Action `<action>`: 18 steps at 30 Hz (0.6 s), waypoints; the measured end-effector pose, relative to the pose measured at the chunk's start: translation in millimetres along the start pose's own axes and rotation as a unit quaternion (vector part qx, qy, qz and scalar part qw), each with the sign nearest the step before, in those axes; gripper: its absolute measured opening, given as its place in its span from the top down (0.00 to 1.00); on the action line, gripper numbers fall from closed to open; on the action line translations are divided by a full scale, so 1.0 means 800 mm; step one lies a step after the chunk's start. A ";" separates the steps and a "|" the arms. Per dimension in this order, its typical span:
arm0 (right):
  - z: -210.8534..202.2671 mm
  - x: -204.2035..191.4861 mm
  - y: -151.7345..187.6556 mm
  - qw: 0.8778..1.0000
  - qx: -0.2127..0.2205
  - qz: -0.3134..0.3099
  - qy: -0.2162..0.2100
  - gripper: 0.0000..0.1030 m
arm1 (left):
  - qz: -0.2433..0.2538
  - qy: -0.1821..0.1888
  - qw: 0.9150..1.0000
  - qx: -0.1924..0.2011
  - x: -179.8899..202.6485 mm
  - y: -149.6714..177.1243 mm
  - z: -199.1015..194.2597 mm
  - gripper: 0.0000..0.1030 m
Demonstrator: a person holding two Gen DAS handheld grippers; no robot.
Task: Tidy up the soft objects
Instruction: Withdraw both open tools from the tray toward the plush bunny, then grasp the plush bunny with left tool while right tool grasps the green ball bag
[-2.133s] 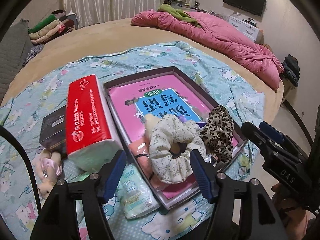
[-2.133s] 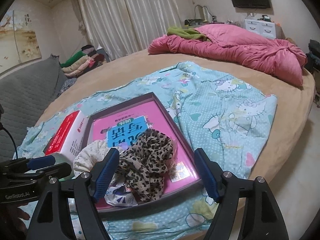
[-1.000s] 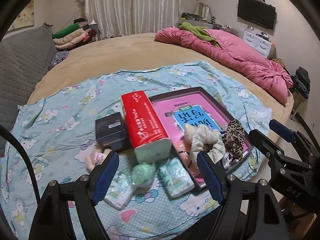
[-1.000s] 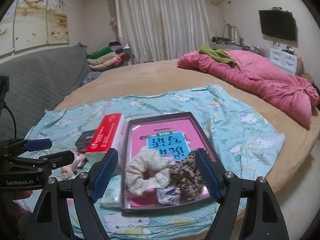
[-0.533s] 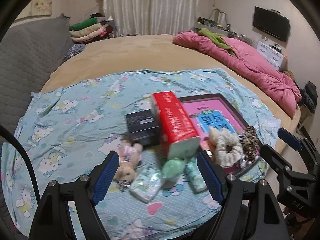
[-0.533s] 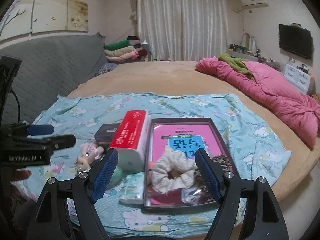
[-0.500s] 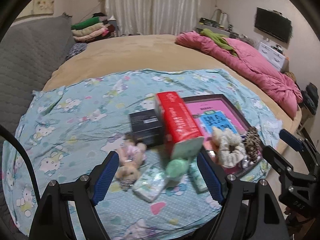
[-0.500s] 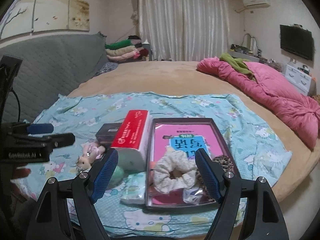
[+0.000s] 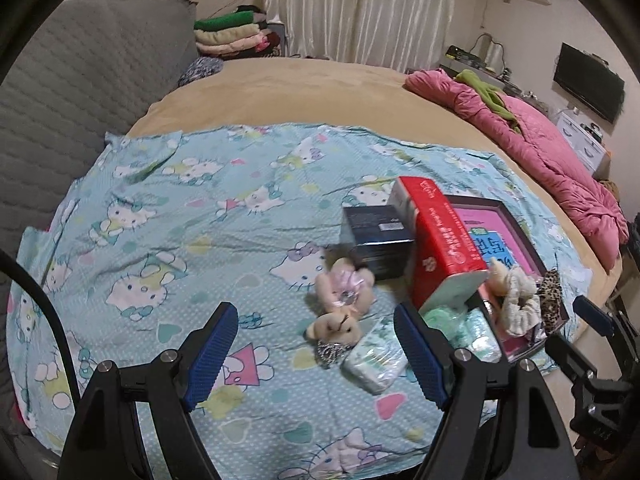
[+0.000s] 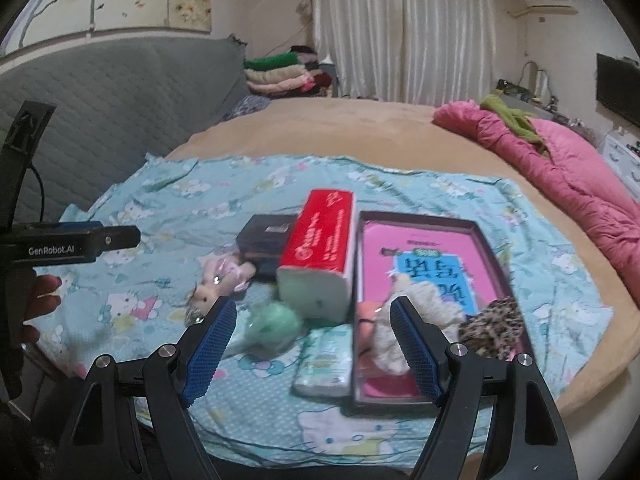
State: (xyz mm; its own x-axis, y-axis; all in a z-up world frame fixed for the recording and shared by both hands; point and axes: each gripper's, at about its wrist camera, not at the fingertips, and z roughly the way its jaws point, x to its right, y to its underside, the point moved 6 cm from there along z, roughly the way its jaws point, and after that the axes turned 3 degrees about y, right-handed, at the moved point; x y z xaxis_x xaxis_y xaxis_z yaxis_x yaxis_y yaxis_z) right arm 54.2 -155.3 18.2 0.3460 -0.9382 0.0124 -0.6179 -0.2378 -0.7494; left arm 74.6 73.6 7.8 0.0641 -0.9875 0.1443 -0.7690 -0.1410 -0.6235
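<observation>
Scrunchies (image 10: 424,312) in tray (image 10: 492,248), right.

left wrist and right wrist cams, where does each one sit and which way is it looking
Left wrist view: sits on the left gripper, angled down over the blue cartoon sheet, plush bear between its open jaws; the right gripper shows at the right edge.
Right wrist view: sits on the right gripper, facing the tray and red tissue pack; the left gripper and a hand show at left.
Shared: bear, tissue pack, tray, pink quilt.
</observation>
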 end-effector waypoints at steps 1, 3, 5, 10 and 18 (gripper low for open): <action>0.005 -0.005 0.003 1.000 -0.004 -0.004 -0.002 0.22 | -0.004 0.003 1.000 -0.003 -0.003 0.003 0.005 0.23; 0.015 -0.012 0.009 1.000 -0.012 -0.008 -0.006 0.22 | -0.008 0.006 1.000 -0.008 -0.006 0.009 0.015 0.23; 0.027 -0.020 0.014 1.000 -0.022 -0.011 -0.011 0.22 | -0.009 0.008 1.000 -0.014 -0.007 0.017 0.026 0.23; 0.059 -0.036 0.025 0.999 -0.042 -0.026 -0.015 0.22 | -0.006 0.013 0.999 -0.029 -0.004 0.030 0.059 0.23; 0.112 -0.046 0.033 0.997 -0.068 -0.030 -0.010 0.22 | -0.004 0.022 0.998 -0.052 -0.002 0.037 0.112 0.23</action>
State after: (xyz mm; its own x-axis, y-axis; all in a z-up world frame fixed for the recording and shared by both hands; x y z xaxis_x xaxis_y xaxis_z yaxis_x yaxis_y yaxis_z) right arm 88.5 -104.2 -61.5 0.3989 -0.9161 0.0407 -0.6855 -0.3274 -0.6504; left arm 108.9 64.7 -79.6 0.0441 -0.9820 0.1838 -0.8306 -0.1383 -0.5395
